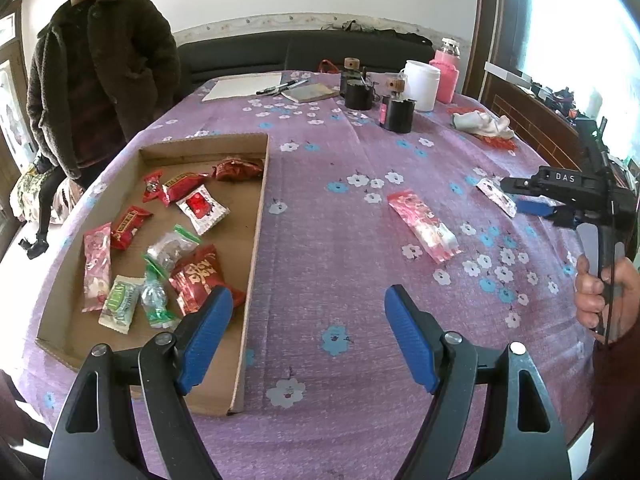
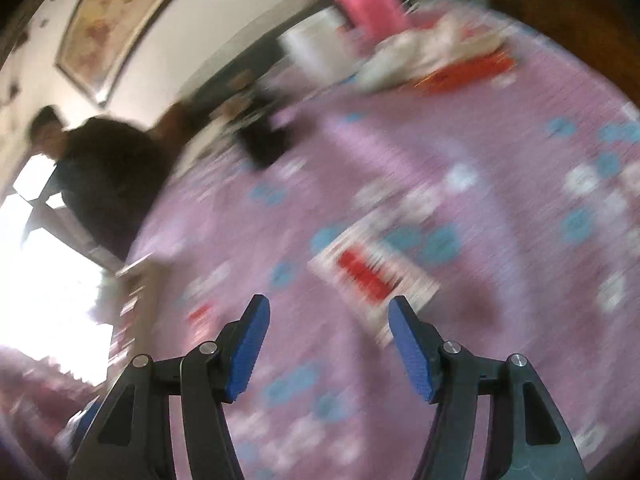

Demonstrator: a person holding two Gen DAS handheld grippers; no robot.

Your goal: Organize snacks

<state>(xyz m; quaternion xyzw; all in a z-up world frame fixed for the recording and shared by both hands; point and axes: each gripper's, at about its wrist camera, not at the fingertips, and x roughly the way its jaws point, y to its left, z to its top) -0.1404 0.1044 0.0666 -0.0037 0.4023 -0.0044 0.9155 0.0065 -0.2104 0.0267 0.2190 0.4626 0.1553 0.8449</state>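
Presently: cardboard tray (image 1: pixel 256 216), left, gathers snacks; two packets (image 1: pixel 422 226) loose right; left gripper (image 1: pixel 308 300), right gripper (image 2: pixel 328 308) wide apart, empty.

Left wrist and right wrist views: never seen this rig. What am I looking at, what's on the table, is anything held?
There is no robot here: a person holds a trigger-operated two-finger gripper in each hand, and each carries a fisheye camera looking along its blue fingers.

The left wrist view shows the left gripper open and empty above a purple flowered tablecloth. A shallow cardboard box already holds about ten snack packets. A long pink packet and a small white packet lie loose on the cloth. The right gripper reaches towards the white one.

The right wrist view is motion-blurred: open fingers and a white packet with red print, probably the same one, ahead. Nothing is held.
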